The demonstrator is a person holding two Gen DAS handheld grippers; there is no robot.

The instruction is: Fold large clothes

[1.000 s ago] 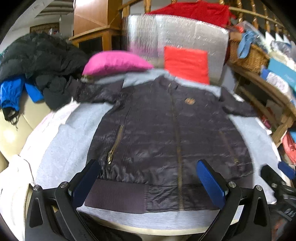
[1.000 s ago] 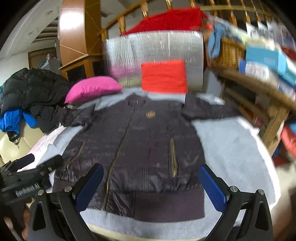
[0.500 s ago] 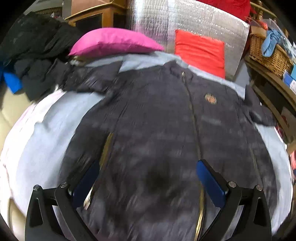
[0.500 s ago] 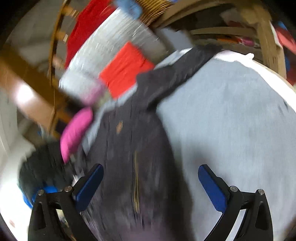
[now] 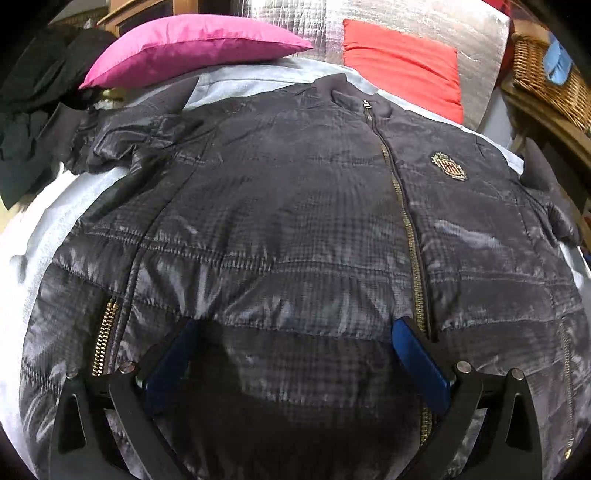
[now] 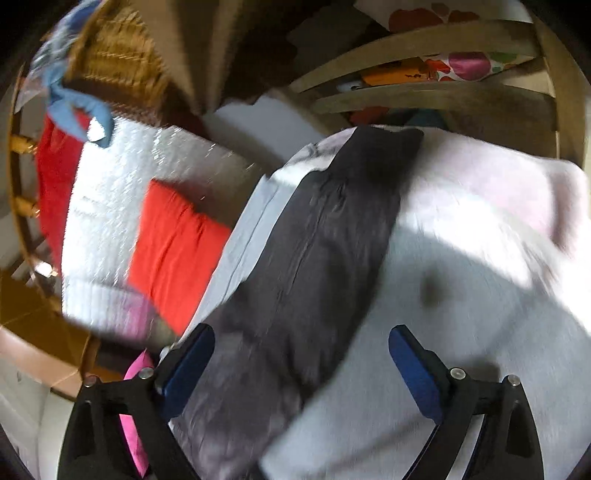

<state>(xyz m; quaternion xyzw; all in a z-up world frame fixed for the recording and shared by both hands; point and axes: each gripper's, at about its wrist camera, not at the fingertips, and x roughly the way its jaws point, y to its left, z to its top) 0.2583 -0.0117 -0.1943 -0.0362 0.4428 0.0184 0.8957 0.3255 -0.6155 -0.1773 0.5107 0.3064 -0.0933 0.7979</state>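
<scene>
Under the left gripper (image 5: 291,354): dark quilted jacket (image 5: 295,221) spread flat, front up, on a grey sheet (image 5: 44,206); jaws released, wide apart, nothing between the pads. Front zipper (image 5: 402,221) runs just beside the right-hand finger, pocket zipper (image 5: 105,336) just outside the left-hand one. Beyond the jaws past the collar: pink pillow (image 5: 192,48), red cushion (image 5: 402,62), silver foil mat (image 5: 291,22) behind them. Right gripper (image 6: 301,354) view is rolled and motion-blurred: jaws closing but still wide, pads pressing on nothing, jacket sleeve (image 6: 332,229) running from between the fingers away toward the sheet edge. Wicker basket (image 6: 118,66) far upper left of that gripper
</scene>
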